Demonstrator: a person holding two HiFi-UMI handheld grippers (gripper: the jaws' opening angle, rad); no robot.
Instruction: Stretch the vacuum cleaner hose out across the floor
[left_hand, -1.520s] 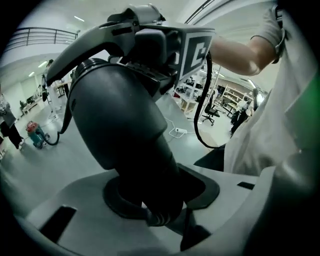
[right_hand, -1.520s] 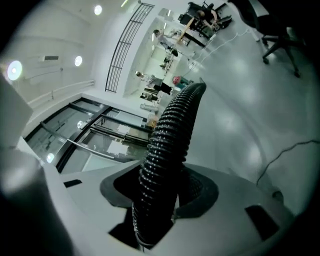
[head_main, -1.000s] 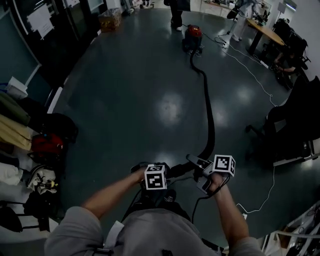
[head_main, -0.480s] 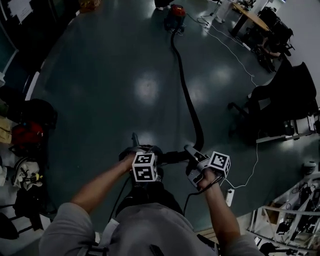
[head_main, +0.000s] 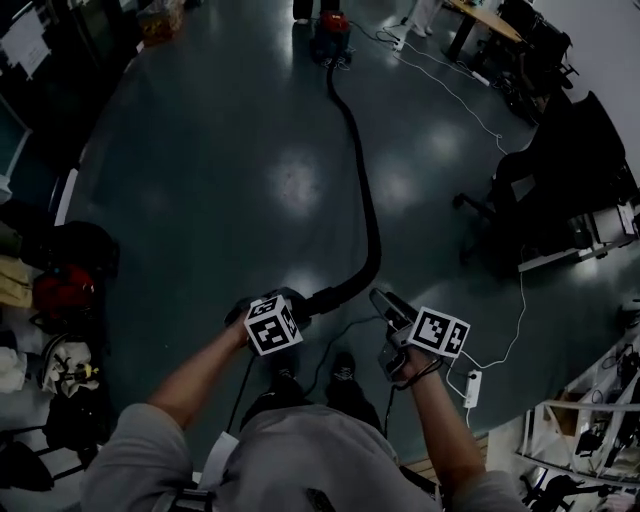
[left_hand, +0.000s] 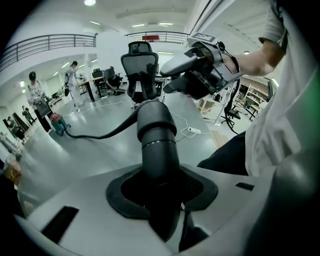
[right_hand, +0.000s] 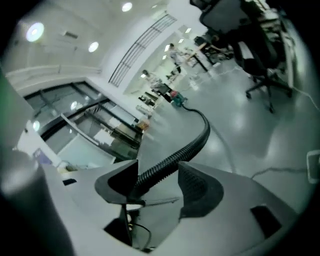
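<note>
Left gripper view, lower centre: the left gripper (left_hand: 160, 187) jaws clamp the hose (left_hand: 156, 135) (its smooth black cuff). The right gripper (right_hand: 157, 187) jaws have just been opening wide, with nothing pressed between them.

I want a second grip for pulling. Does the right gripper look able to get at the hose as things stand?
Probably yes. The right gripper, whose jaws have just been opening, grips nothing and sits close beside the hose, with nothing between them.
</note>
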